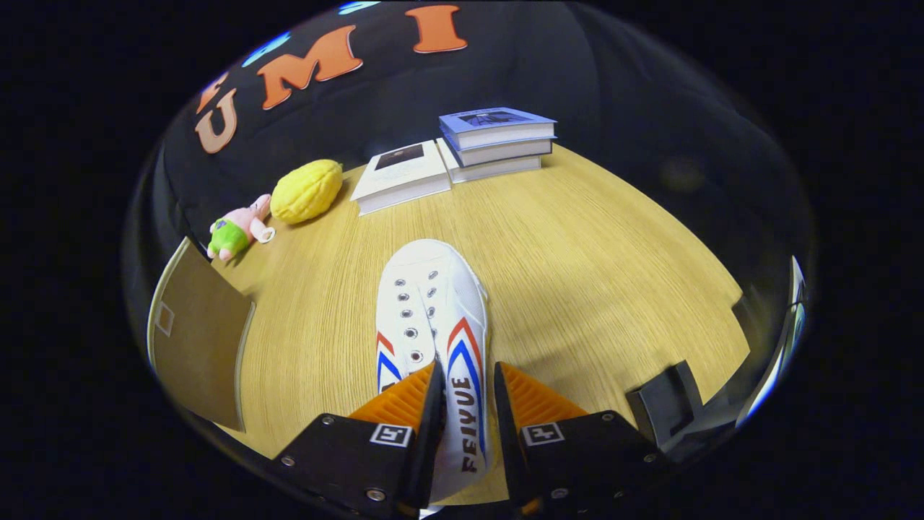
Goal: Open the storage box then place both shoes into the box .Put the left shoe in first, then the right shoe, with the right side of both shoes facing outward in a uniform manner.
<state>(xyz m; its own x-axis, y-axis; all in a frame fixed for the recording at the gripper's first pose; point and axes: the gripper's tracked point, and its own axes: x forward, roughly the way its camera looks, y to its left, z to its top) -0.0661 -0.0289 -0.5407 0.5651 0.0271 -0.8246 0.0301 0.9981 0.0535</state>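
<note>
The tongs point(468, 393) pinch the right side wall of a white shoe point(432, 318), its toe pointing ahead over the tabletop point(577, 253). A brown box panel point(198, 339) stands left; its inside is hidden. 3 stacked books point(498, 141) lie beyond.

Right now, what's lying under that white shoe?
The white shoe rests on the wooden table, and the gripper has it between both fingers, pressing its side wall. The table directly beneath the sole is covered, so anything there stays hidden.
</note>
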